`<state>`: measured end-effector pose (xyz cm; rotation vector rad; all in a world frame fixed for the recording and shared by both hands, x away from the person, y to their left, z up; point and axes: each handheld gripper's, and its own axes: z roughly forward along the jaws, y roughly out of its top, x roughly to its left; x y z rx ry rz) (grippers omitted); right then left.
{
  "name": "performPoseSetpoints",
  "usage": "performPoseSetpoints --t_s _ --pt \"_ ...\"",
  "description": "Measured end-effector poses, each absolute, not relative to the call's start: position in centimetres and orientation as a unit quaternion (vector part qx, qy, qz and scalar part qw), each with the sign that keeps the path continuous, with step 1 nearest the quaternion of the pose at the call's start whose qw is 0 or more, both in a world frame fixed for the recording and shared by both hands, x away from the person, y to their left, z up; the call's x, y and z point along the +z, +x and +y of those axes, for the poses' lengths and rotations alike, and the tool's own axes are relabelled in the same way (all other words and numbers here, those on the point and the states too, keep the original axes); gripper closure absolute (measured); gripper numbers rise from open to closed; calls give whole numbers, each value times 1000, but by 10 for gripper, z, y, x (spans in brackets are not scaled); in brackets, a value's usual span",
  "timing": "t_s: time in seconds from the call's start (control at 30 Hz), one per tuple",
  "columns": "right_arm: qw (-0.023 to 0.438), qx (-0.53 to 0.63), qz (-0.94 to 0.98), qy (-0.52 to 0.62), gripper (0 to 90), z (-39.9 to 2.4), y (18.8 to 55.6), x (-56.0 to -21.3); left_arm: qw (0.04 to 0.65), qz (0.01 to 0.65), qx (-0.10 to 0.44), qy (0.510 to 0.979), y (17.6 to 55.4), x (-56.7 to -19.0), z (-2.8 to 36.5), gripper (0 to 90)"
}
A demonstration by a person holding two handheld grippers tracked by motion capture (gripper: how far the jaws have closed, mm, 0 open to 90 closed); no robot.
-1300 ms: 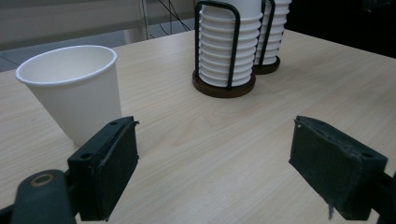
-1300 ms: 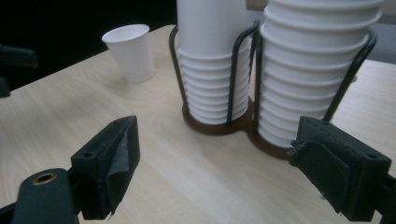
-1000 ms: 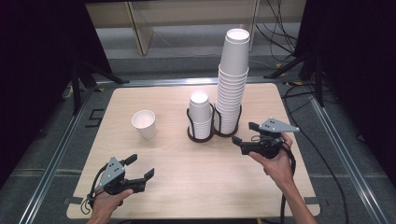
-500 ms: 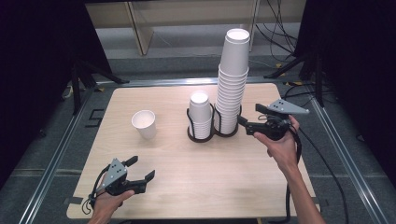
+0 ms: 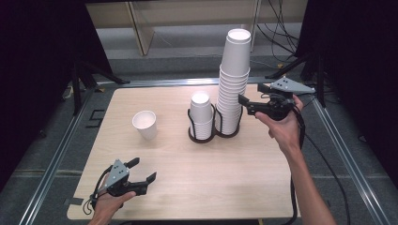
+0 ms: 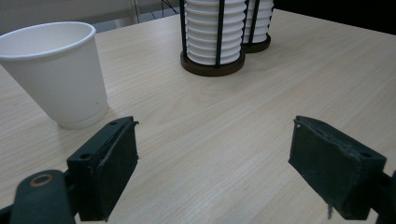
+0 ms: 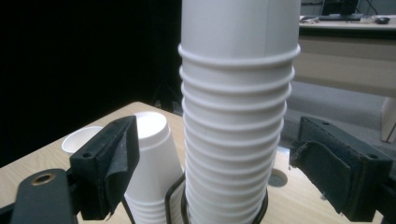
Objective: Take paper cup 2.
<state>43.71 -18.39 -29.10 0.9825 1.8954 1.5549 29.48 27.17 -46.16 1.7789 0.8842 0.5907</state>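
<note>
A tall stack of white paper cups [image 5: 233,84] stands in a black wire holder [image 5: 228,133] at the table's middle back. A shorter stack [image 5: 202,117] sits in the holder's left ring. One white cup [image 5: 145,124] stands upright alone, farther left. My right gripper [image 5: 244,104] is held level just right of the tall stack [image 7: 236,116], open, with its jaws on either side of the stack and apart from it. My left gripper [image 5: 144,168] rests low near the front left edge, open and empty, pointing toward the single cup [image 6: 56,74] and the short stack [image 6: 212,37].
The wooden table [image 5: 202,187] has a metal frame [image 5: 338,150] around it. Black cables [image 5: 328,168] trail from the right gripper over the right edge. A shelf unit [image 5: 187,18] stands beyond the back of the table.
My right gripper has risen from near the tabletop and moved in toward the tall stack. The left gripper has stayed where it was.
</note>
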Motion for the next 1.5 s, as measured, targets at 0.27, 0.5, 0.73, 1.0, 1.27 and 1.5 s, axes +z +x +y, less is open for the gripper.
performPoseSetpoints --t_s 0.27,0.5,0.73,1.0,1.27,1.5 --pt "263 579 686 355 152 -177 448 -259 507 366 244 741 295 -462 272 148" --pt "267 570 687 363 154 -166 464 -241 511 362 240 742 295 -464 270 148" --pt "265 576 680 368 152 -160 481 -237 512 361 238 742 295 -464 270 148" --pt "274 563 686 370 138 -149 495 -231 509 363 236 744 294 -464 270 148" --pt "265 562 684 382 139 -142 510 -230 509 359 238 746 294 -464 270 148" --pt "260 560 687 383 143 -140 516 -231 504 359 236 749 293 -464 270 148"
